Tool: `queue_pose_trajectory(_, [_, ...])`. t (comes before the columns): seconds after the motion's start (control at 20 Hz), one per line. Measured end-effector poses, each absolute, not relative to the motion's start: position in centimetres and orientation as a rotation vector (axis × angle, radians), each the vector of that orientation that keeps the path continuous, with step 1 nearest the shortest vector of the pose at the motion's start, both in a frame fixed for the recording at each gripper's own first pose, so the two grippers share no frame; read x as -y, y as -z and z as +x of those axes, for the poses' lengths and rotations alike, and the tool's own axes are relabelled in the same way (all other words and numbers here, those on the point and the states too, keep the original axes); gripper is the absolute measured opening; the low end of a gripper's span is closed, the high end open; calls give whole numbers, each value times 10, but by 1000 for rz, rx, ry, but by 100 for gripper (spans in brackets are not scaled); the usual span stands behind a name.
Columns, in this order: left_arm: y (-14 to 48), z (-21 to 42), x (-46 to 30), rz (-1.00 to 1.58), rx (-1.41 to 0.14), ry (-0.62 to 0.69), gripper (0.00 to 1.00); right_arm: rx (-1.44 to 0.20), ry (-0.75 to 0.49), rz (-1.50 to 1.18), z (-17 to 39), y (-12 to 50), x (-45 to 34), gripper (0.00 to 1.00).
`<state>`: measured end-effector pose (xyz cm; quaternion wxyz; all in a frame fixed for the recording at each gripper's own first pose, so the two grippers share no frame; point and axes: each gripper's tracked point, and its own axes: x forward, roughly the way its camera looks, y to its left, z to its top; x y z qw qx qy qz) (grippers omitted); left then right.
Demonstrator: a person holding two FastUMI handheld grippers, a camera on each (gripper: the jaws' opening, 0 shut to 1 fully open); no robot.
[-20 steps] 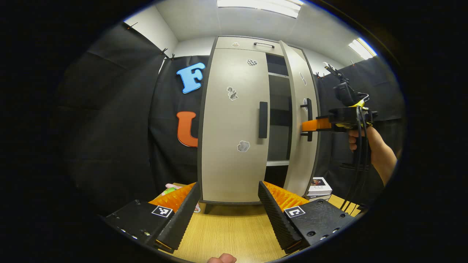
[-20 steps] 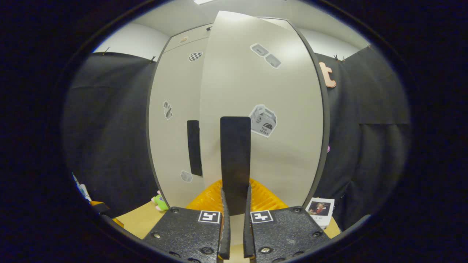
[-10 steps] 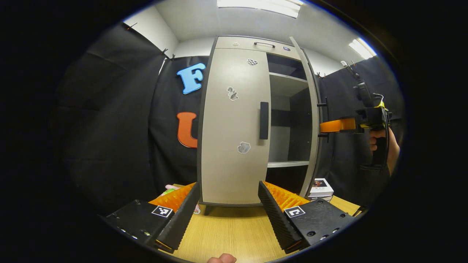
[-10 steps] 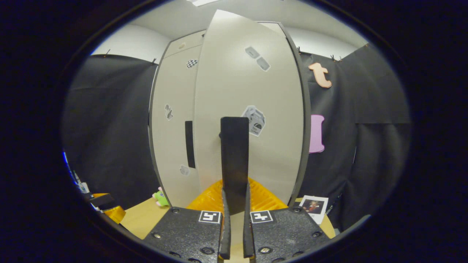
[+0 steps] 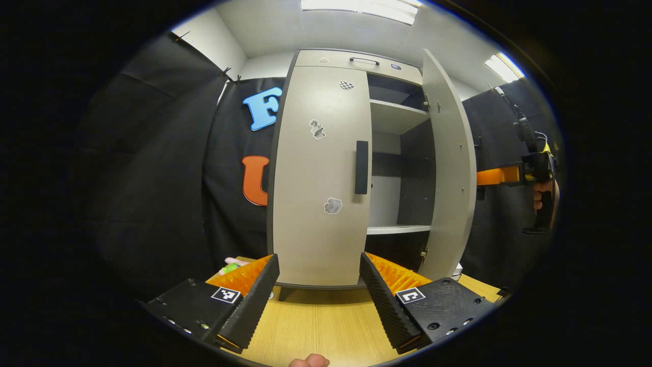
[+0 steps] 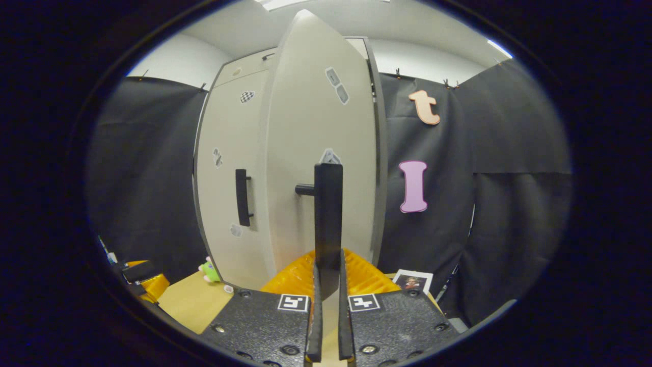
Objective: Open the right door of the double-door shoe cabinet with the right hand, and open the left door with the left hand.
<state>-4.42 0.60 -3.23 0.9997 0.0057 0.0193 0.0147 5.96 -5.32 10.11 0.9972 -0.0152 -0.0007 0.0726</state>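
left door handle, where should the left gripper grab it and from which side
Grip the middle of the left door handle, an upright bar standing off the closed left door near its inner edge. Bring the open left gripper straight at the front, one finger on each side.

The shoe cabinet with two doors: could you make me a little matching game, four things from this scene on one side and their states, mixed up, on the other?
Things:
1. right door
2. left door
3. right gripper
4. left gripper

States:
A. fingers spread, holding nothing
B. closed
C. swung wide open
D. clamped on the right door's handle

Pairs: 1-C, 2-B, 3-D, 4-A
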Motion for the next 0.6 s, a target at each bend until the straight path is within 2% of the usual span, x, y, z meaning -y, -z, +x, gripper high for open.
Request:
queue_pose_trajectory(0.15, [34,-45,1,6,-42,-25,95,4,-115,-32,56,-101,68,15])
queue_pose_trajectory(0.25, [37,-45,7,4,-48,-19,95,0,-94,-44,55,-101,79,10])
queue_pose_trajectory(0.6, [41,-44,23,-5,-54,1,95,25,-3,-30,57,-104,119,4])
